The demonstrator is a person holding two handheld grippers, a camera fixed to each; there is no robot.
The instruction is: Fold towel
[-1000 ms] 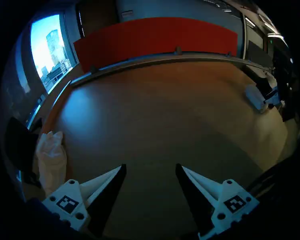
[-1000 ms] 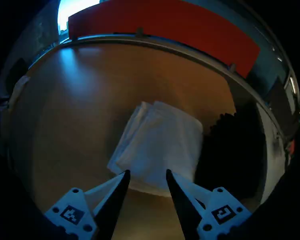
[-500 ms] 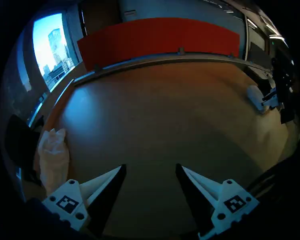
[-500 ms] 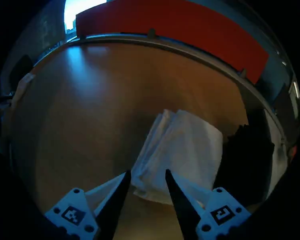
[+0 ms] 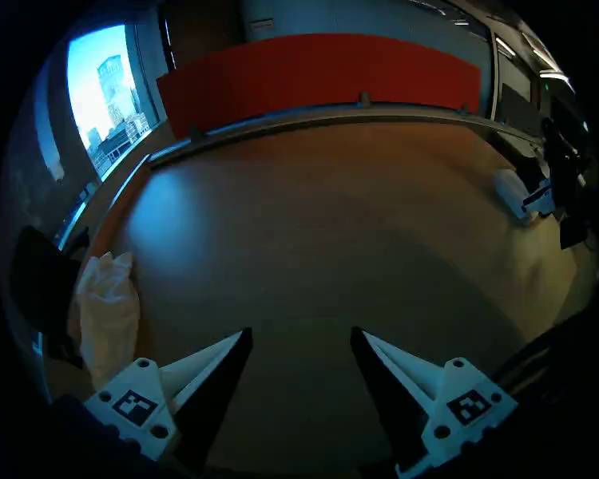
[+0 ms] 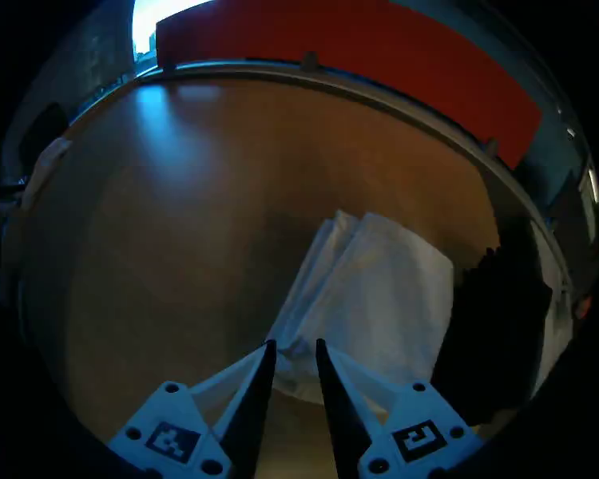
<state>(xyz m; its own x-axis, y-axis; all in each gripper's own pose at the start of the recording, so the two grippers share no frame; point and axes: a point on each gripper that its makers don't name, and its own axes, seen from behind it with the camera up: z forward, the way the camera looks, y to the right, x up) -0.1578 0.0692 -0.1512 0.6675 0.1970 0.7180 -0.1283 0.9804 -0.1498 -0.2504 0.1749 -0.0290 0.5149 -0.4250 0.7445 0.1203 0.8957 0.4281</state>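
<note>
A white towel, folded into a thick rectangle, lies on the wooden table in the right gripper view. My right gripper has its fingers narrowed onto the towel's near corner, which sits pinched between the tips. In the left gripper view the same towel appears small at the far right, with the other gripper beside it. My left gripper hovers open above bare wood, holding nothing.
A crumpled white cloth lies at the table's left edge, next to a dark shape. A black object sits just right of the towel. A red panel and a metal rail bound the far side.
The right gripper's fingers have closed in around the towel's near corner, and the towel has shifted slightly right in its view. The left gripper has stayed still and open.
</note>
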